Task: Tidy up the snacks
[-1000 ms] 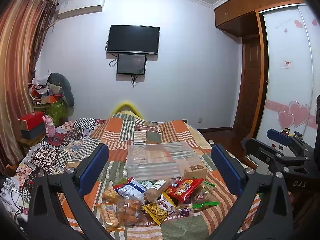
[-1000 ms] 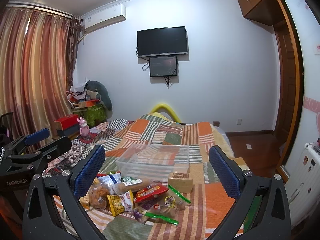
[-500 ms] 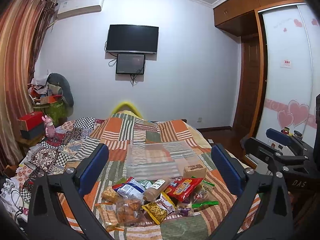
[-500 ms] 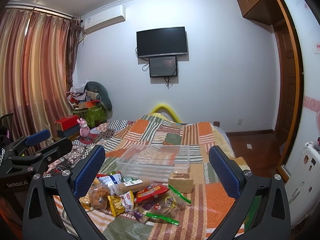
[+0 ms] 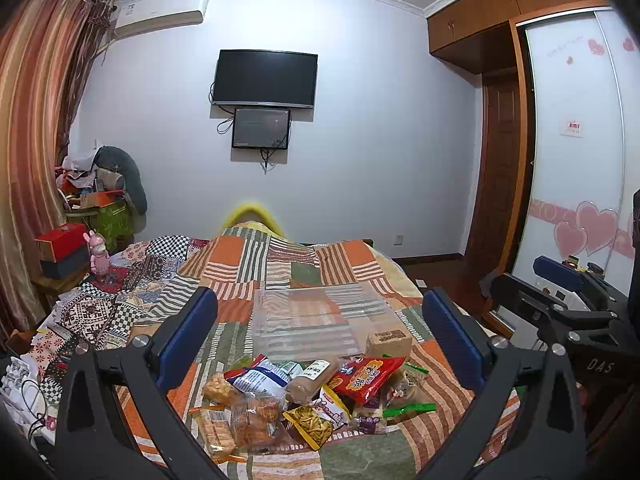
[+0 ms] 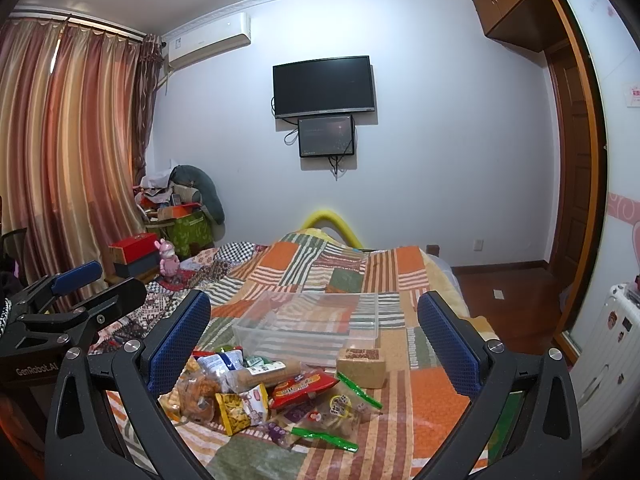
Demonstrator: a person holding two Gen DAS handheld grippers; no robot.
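Nothing much is moving since the earlier frames: both grippers are staying in the air above the bed, and the snacks are lying just where they were.

Left gripper [image 5: 320, 336] is hanging with its two blue fingers spread wide, holding nothing. Right gripper [image 6: 314, 334] is also spread wide and holding nothing. In the left view, the right gripper is showing at the right edge, and in the right view, the left gripper is showing at the left edge.

Snacks [image 5: 308, 396] are sitting in a messy pile on the quilt [image 5: 272, 264], near the close end of the bed. A red bag [image 5: 366, 376] is lying on top, next to a long tan roll [image 5: 310, 378]. A blue and white bag [image 5: 258, 380] is lying at the left of the pile. A yellow bag [image 5: 310, 424] of sticks is lying at the front. A see-through bag of orange bites [image 5: 254, 420] is resting beside it. Green sticks [image 6: 324, 438] are lying at the front right.

A clear bin [image 5: 316, 320] is sitting on the quilt just behind the pile, with nothing in it that I can see. A tan block [image 5: 389, 342] is standing at the bin's near right corner.
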